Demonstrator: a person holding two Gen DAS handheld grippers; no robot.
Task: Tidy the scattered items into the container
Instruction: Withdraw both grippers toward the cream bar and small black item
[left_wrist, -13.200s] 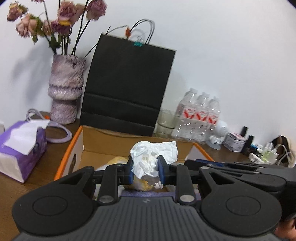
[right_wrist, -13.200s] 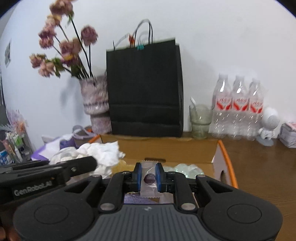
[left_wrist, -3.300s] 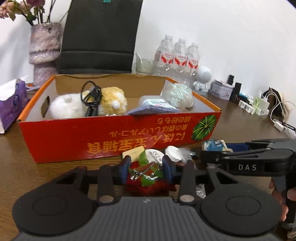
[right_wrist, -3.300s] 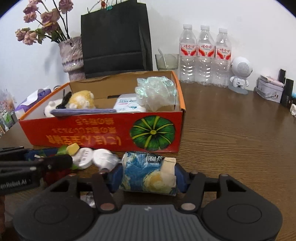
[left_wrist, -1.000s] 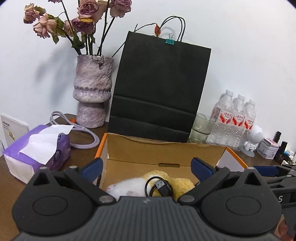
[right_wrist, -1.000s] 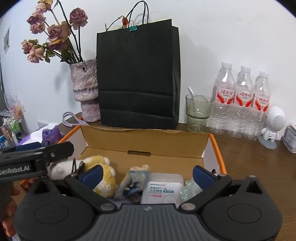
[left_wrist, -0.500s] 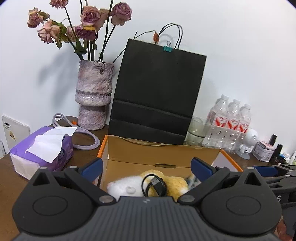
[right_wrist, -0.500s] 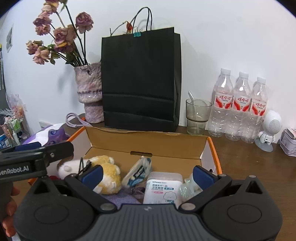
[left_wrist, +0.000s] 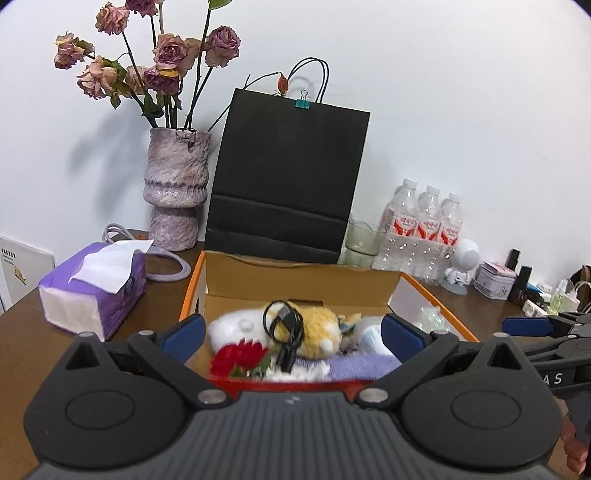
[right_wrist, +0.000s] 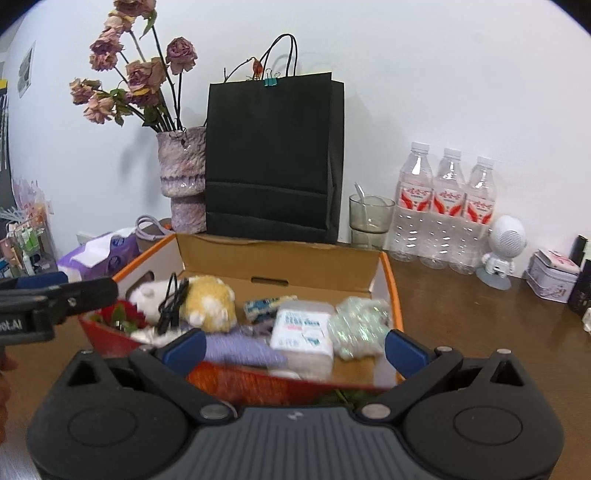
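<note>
Both tools hover at the near edge of the cardboard box (right_wrist: 388, 273) on the worktop (right_wrist: 461, 306); the left tool (left_wrist: 293, 334) and right tool (right_wrist: 293, 347) stand spread wide with nothing between their pads. The box holds a plush toy (right_wrist: 207, 299), a black cable (left_wrist: 282, 332), a red flower (left_wrist: 238, 356), a wipes pack (right_wrist: 301, 330) and a crinkled plastic wrapper (right_wrist: 356, 319). Judged good practice: lift straight clear of the rim, then check the worktop in front, hidden here. Only the right view shows the wipes pack clearly.

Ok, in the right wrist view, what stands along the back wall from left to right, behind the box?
Vase of dried roses → black paper bag → glass with a spoon → three water bottles → small white robot figure → little tin.
</note>
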